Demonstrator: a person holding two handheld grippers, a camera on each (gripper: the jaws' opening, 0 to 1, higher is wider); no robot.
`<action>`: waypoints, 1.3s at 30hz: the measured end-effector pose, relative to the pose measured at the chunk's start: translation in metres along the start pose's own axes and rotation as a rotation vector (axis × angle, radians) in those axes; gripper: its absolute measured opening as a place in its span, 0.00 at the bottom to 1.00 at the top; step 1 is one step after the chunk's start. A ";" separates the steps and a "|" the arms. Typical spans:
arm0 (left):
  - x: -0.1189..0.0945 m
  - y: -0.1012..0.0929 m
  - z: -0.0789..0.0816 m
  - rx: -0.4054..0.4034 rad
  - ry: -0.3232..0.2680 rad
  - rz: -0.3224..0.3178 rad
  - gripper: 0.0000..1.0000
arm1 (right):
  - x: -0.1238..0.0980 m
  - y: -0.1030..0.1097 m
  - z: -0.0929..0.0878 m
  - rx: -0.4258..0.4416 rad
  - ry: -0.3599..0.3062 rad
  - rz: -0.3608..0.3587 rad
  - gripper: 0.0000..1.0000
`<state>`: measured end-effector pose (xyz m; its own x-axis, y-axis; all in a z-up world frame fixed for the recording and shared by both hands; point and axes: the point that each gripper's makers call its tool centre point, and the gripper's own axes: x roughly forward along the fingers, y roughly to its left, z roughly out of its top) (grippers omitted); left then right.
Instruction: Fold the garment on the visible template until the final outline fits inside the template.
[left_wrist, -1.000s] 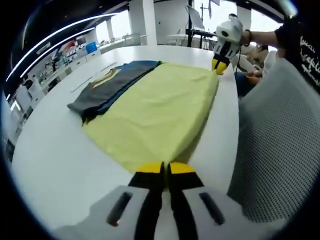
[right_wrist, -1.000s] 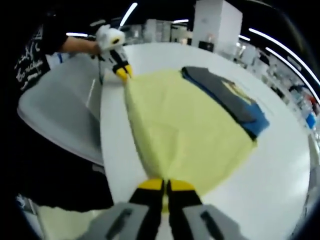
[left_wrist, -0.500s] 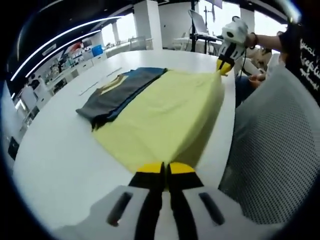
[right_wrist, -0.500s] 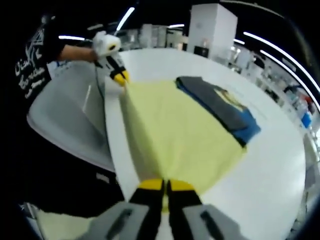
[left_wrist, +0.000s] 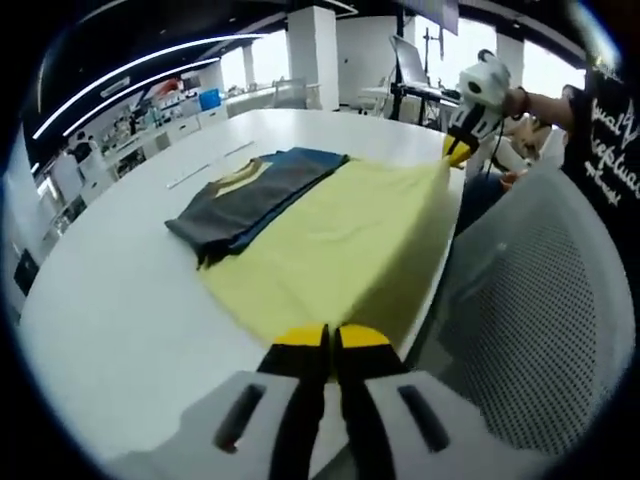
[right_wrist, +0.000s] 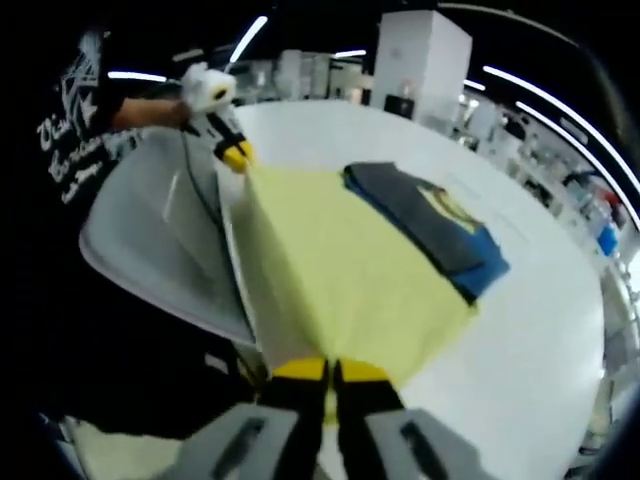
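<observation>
White and broad, the table (left_wrist: 110, 290) takes up most of both views, its near edge curving past a grey mesh chair back (left_wrist: 545, 330) where a person in a black printed shirt (right_wrist: 70, 140) stands. On the table lies the yellow cloth (left_wrist: 330, 250), the largest thing on it; its far part rests flat on the tabletop while its near edge is raised off the surface and stretched taut between the two grippers, sloping over the table edge toward the person. Touching the cloth's far side, and partly lying over it, is a folded dark grey garment (left_wrist: 245, 195) with a blue layer under it and a yellowish print on top; in the right gripper view the same garment (right_wrist: 430, 225) lies on the cloth's right side.

The left gripper (left_wrist: 327, 345) has its yellow-tipped jaws pressed together on one near corner of the yellow cloth, and in the right gripper view it (right_wrist: 237, 157) shows at the upper left, pinching that corner with the fabric fanning out from it. The right gripper (right_wrist: 327, 375) likewise has its jaws closed tight on the other near corner of the cloth; seen from the left gripper view it (left_wrist: 458, 150) holds the cloth's far tip, held by a hand (left_wrist: 520, 102) at the upper right.
</observation>
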<state>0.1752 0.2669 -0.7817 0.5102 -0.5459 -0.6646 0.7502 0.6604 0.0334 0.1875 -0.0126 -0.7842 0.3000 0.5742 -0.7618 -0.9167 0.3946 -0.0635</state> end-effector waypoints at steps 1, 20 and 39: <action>-0.003 -0.002 0.001 -0.003 -0.001 0.001 0.00 | -0.002 0.003 0.001 0.004 -0.002 0.004 0.00; -0.034 -0.026 0.010 0.008 -0.002 -0.002 0.00 | -0.035 0.020 0.009 -0.054 0.015 0.043 0.00; -0.040 0.021 0.061 0.123 -0.048 0.096 0.00 | -0.051 -0.027 0.055 -0.153 -0.051 -0.109 0.00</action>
<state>0.1962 0.2715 -0.7084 0.5989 -0.5096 -0.6178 0.7418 0.6436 0.1883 0.2114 -0.0128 -0.7079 0.4093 0.5710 -0.7117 -0.9063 0.3449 -0.2445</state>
